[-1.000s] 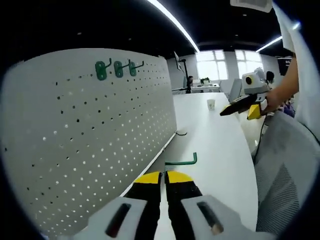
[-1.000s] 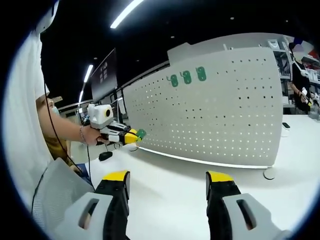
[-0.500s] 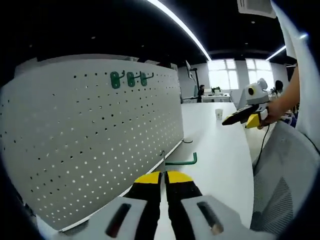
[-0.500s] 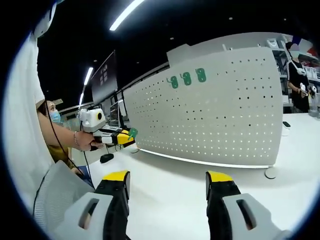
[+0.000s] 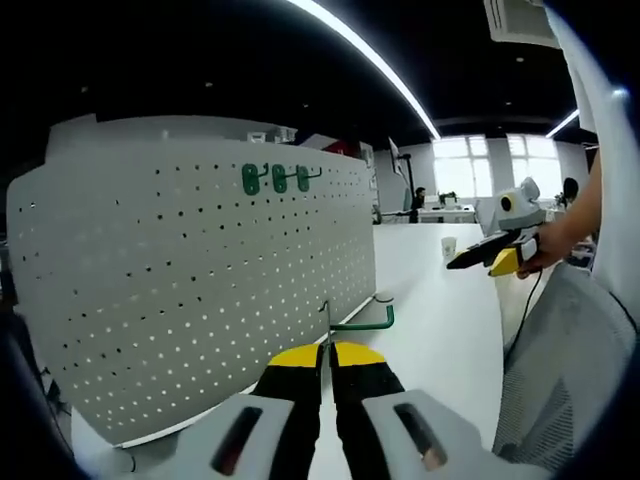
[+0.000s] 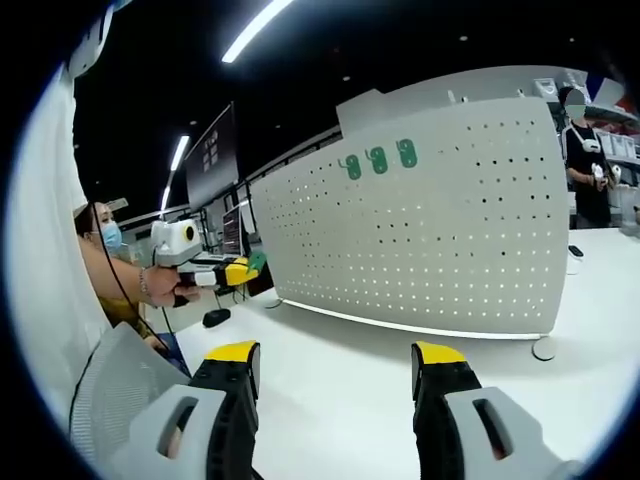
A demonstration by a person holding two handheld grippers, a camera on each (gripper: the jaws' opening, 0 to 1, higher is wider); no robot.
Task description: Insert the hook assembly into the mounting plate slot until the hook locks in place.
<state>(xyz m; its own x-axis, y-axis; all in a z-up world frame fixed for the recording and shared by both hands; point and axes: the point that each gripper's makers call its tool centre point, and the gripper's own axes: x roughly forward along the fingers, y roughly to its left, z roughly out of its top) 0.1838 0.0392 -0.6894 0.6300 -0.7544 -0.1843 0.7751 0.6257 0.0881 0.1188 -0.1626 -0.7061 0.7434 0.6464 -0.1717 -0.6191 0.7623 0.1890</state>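
White surface is stretching away under an office ceiling strip-light, and the pegboard mounting plate is standing upright on it. In the left gripper view the left gripper is pinching its yellow-tipped fingers tight together on the green hook assembly, whose thin metal back prongs are rising just above the tips while the green arm is pointing off to the right. In the right gripper view the same gripper is showing at the left, carried in a hand with the green part at its nose. The right gripper is hovering with its fingers spread wide apart and nothing between them, low over the surface and well apart from the plate.

Judging from this, the carry toward the board is the step in hand, with insertion not yet begun. Three green hooks are already sitting in a row near the plate's top edge, so a free slot beside them looks like the sensible target. To do it well, the person should be keeping the prongs square to the board face, lining both prongs with a pair of holes before pushing, then tipping the hook downward so it seats and locks. The grip is narrow, so the hook could be twisting if pushed off-axis; a slow, straight press is wise. The right gripper could be steadying the plate's edge, since the board may be rocking on its foot.
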